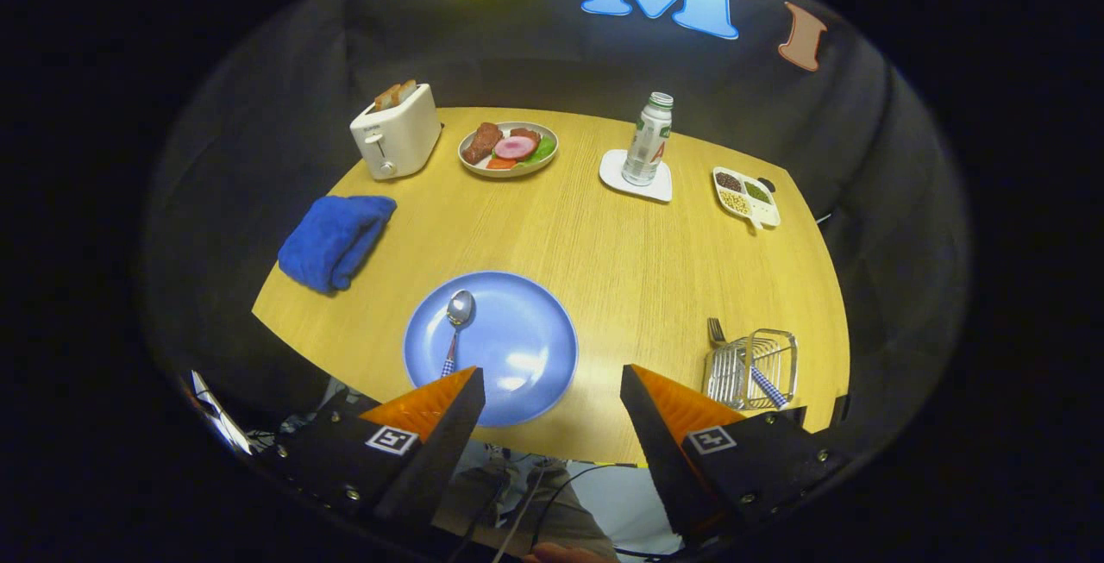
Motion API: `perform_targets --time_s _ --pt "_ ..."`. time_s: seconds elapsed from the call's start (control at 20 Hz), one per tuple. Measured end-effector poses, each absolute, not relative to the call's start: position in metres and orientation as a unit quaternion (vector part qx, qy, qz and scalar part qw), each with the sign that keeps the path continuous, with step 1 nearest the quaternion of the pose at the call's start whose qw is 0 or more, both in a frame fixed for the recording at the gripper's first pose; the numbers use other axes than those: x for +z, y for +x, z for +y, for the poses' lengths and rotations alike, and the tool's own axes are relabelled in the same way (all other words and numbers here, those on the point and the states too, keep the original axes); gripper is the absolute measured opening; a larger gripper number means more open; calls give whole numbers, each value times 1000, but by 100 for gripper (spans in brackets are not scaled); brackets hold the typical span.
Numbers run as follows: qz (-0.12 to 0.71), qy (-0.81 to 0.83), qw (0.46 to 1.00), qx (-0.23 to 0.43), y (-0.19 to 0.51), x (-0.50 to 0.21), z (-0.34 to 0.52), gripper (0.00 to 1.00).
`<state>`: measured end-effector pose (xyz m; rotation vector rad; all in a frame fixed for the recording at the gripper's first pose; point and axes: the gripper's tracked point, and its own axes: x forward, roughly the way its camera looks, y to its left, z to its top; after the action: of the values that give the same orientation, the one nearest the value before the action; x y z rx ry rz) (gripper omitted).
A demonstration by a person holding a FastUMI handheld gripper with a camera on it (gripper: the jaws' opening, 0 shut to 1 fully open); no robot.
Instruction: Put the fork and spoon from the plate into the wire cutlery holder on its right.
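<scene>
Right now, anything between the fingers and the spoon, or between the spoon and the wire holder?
Nothing visible. The open gripper hangs over the round blue plate; the metal spoon lies just ahead. Bare wooden table runs to the wire cutlery holder, holding the fork.

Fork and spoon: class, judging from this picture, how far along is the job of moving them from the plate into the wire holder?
About halfway. Done: the fork already lies in the wire cutlery holder, tines poking out at the back. In hand: nothing; the gripper is open, fingers spread above the near rim of the blue plate. Left: the spoon lies on the plate's left side, to be picked up and put in the holder.
</scene>
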<state>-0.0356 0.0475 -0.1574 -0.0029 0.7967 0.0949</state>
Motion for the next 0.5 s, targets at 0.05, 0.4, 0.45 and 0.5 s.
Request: perform_targets --time_s 0.05,0.4,0.45,0.5 --pt "397 -1 916 54 -36 -165 57 98" --pt "441 8 893 90 -32 -206 114 98" --pt "443 10 892 93 -29 -211 120 98" --pt "447 12 889 93 -27 -217 123 98"
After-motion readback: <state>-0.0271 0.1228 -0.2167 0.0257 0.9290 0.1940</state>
